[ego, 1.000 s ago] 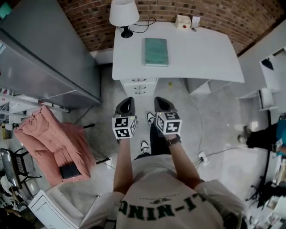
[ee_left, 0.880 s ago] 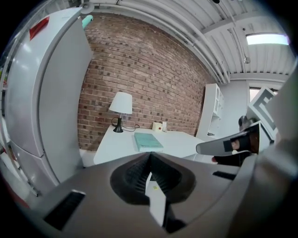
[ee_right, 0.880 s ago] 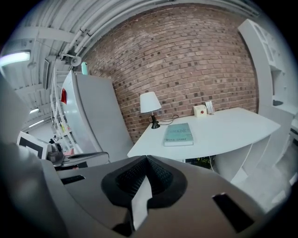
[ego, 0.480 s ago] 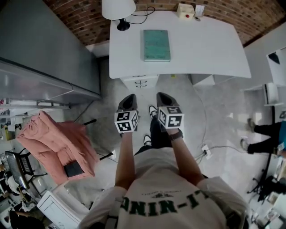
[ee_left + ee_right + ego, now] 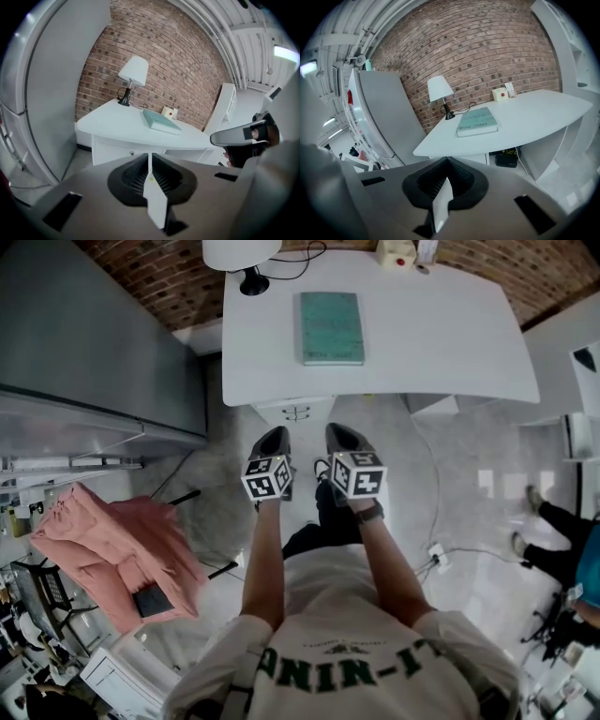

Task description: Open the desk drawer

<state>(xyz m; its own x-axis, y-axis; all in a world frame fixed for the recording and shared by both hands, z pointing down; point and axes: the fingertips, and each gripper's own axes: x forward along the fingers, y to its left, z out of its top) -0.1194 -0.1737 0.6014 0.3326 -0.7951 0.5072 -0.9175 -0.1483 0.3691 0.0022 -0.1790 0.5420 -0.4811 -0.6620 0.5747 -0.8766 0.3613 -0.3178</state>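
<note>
While left gripper point(image 5: 273, 434) and right gripper point(image 5: 338, 430) face one desk point(image 5: 441, 343) | both closed, empty | one book point(image 5: 331, 326), one lamp point(image 5: 242, 255)

Head view: we look steeply down from overhead at the desk point(image 5: 422, 343), standing well back. Both gripper views: we look forward from just above desktop height. All three share the book point(image 5: 331, 326) and lamp point(image 5: 242, 251).

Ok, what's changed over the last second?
The left gripper and right gripper have edged closer to the drawer unit under the desk; the person has stepped nearer. Nothing gripped: both stay shut and empty. Drawers still closed; book and lamp unmoved.
</note>
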